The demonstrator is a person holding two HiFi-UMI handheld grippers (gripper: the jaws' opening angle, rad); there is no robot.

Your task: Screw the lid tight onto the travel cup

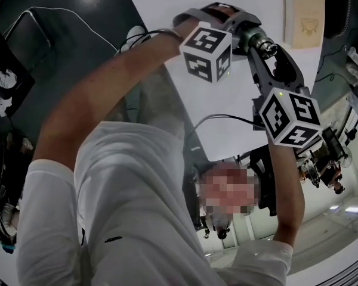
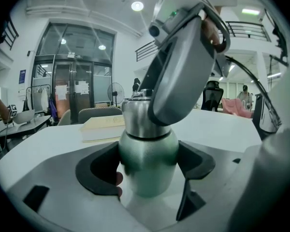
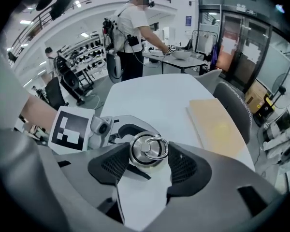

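While in two grippers (image 2: 147,170) (image 3: 147,164), one cup (image 2: 147,151).

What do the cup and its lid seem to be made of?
Cup: probably metal with a pale green satin coat. Its highlights are soft and blurred, with no sharp reflections. Lid: looks like bare silver steel, brushed on the side and shinier on top, with a bright metal ring lying on it. What lies under the coat cannot be told.

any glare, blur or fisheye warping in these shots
Left gripper view: heavy fisheye with dark corners, and a soft sheen on the cup. Right gripper view: the same fisheye bend, with bright glints on the lid. Head view: the table is nearly blown out to white.
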